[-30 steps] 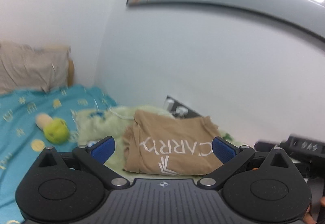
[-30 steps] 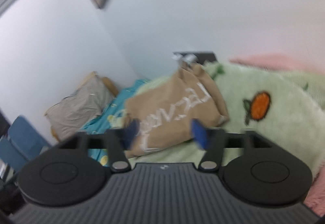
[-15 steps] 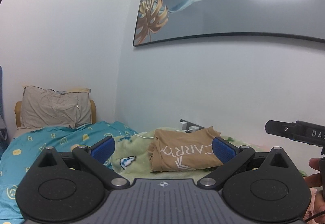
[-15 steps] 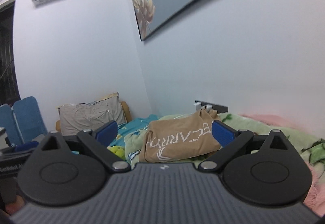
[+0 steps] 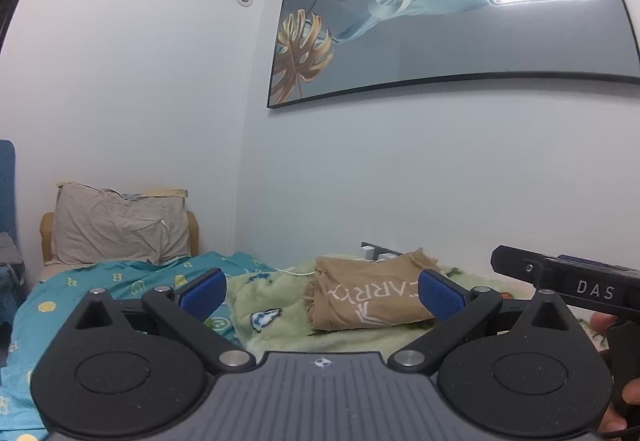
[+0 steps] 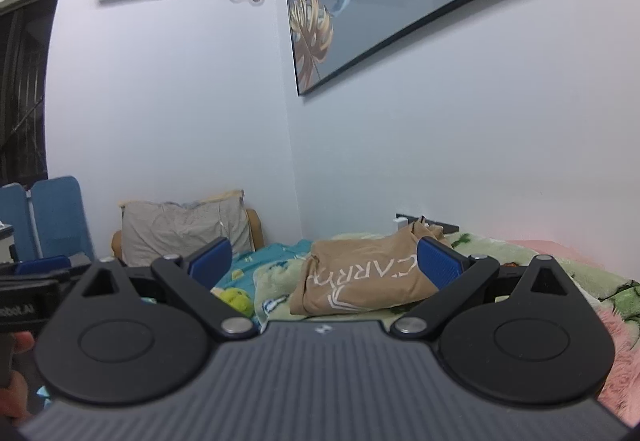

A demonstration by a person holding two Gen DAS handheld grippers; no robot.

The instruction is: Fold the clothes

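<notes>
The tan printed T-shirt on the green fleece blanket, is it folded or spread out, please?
Folded: the tan printed T-shirt lies as a compact layered bundle on the green fleece blanket.

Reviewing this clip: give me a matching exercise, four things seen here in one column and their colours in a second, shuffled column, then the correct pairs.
Things:
1. folded T-shirt
2. pillow
3. bed sheet
4. gripper pads

Colours:
A. dark blue
B. tan with white lettering
C. turquoise with yellow marks
D. grey-beige

Pairs: 1-B, 2-D, 3-C, 4-A
</notes>
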